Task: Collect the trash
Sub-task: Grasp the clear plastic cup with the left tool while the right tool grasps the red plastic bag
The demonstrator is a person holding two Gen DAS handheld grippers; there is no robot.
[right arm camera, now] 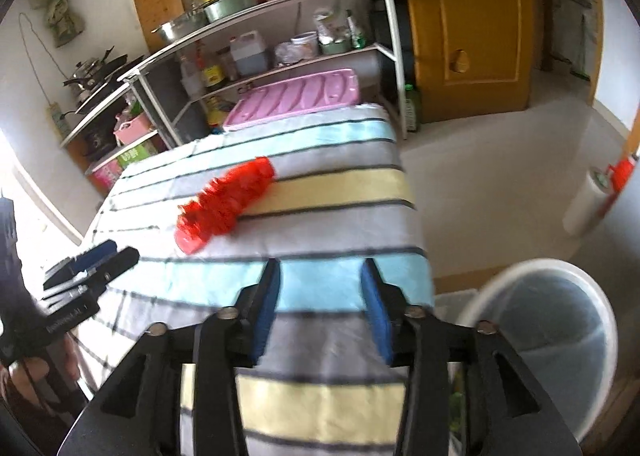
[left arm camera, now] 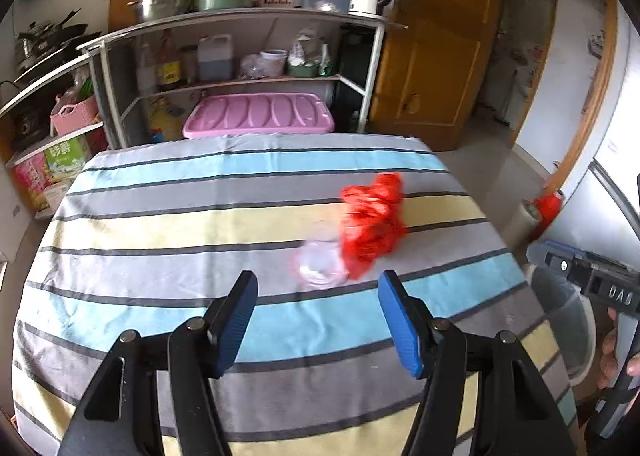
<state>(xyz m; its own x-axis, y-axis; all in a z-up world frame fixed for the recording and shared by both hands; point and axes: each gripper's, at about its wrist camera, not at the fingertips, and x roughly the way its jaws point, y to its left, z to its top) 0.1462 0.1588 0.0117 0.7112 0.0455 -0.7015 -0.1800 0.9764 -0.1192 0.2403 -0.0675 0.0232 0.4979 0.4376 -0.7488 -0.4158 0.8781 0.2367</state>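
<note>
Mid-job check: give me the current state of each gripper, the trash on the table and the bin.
left gripper: open, nothing between its jaws.
right gripper: open, empty.
red plastic bag: crumpled, lying on the striped tablecloth, not held.
clear plastic piece: lying beside the red bag, blurred.
white bin: upright beside the table, mouth open.

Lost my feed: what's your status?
Both tongs, left and right, open, empty. Red bag and clear cup on table. Path clear.
</note>
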